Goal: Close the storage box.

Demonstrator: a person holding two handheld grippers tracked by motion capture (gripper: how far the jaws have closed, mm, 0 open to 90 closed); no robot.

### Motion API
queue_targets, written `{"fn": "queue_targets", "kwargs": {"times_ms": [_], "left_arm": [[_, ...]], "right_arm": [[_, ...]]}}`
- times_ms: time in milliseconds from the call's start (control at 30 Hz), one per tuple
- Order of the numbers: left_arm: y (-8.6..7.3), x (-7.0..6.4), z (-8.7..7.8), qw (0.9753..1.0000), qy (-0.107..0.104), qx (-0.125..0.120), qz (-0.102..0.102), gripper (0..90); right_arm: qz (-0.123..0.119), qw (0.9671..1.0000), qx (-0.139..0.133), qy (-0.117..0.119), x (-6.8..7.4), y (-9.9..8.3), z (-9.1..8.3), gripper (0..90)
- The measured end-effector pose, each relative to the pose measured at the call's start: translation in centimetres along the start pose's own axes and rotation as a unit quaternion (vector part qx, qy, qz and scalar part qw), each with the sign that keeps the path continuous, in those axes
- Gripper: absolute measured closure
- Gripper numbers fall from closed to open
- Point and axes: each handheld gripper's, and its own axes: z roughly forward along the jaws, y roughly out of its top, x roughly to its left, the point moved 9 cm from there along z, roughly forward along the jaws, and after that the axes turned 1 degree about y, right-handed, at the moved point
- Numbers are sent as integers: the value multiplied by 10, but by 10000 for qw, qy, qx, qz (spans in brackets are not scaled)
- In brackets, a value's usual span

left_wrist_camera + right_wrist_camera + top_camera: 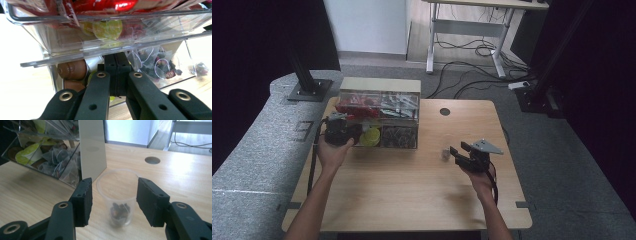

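pale wood table [412, 185] on grey carpet; right tongs [113, 200] spread around clear cup [117, 195]; left tongs [116, 75] pressed together.

- We see a pale wooden table [412, 190] with a round cable hole [445, 111] near its far edge.
- Beyond it we see a second desk [472, 30] on white legs, with loose black cables [472, 50] on the floor beneath.
- We note a white power strip [518, 85] lying on the grey carpet [562, 165] at right.
- At left, a black post [302, 65] stands on a square base plate [309, 90].
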Motion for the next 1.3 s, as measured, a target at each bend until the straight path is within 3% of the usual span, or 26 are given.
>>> {"fn": "queue_targets", "kwargs": {"times_ms": [1300], "left_arm": [[-19, -1, 2, 9999, -79, 73, -64, 900]], "right_arm": [[33, 9999, 125, -73, -9, -19, -16, 460]]}}
